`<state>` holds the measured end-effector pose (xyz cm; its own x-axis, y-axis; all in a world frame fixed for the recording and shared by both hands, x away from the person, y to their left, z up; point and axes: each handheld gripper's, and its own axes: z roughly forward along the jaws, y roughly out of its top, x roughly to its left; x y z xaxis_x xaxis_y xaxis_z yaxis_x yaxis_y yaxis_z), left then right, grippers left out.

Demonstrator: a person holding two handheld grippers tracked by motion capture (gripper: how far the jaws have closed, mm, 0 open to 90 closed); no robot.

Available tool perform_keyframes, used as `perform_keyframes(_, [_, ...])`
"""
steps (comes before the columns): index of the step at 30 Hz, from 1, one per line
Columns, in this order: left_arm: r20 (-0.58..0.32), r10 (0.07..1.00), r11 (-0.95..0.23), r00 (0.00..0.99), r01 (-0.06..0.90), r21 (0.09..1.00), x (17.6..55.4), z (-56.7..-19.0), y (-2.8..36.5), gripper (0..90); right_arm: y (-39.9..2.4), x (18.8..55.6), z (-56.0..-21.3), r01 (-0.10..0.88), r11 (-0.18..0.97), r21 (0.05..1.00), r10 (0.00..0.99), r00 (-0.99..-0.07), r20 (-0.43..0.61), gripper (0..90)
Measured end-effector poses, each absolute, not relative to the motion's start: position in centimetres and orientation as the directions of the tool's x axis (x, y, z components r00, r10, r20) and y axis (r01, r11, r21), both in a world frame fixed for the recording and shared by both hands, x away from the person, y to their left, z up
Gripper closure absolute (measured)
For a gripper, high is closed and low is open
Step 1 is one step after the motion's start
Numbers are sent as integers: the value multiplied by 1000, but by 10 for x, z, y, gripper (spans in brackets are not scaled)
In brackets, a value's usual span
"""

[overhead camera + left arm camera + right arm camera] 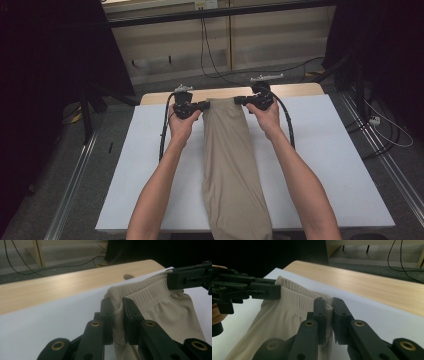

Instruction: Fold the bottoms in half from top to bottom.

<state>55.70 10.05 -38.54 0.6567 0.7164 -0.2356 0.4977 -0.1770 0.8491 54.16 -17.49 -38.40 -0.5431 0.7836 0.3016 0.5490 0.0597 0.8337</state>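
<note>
Cloth (229, 165): beige, long, lying down middle of white counter (340, 165), near end hanging over front edge. Left tool (204, 105) clamped on far left corner of ribbed hem. Right tool (239, 100) clamped on far right corner. Hem stretched between them, raised off counter.
</note>
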Motion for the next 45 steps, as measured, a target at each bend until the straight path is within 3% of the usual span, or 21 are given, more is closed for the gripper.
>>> perform_keyframes(13, [-153,687,-180,710,370,912,565,-303,83,799,-200,544,-310,442,-21,897,781,-552,290,824])
perform_keyframes(23, [-125,629,-240,767,345,908,522,-324,91,792,-205,507,-325,449,6,893,738,-605,299,825])
perform_keyframes(35, [-106,521,-289,847,292,912,424,-335,101,792,-207,419,-335,426,110,898,693,-681,238,825])
perform_keyframes(45, [-96,424,-389,901,277,879,355,-367,103,789,-214,347,-365,459,142,877,629,-726,278,823])
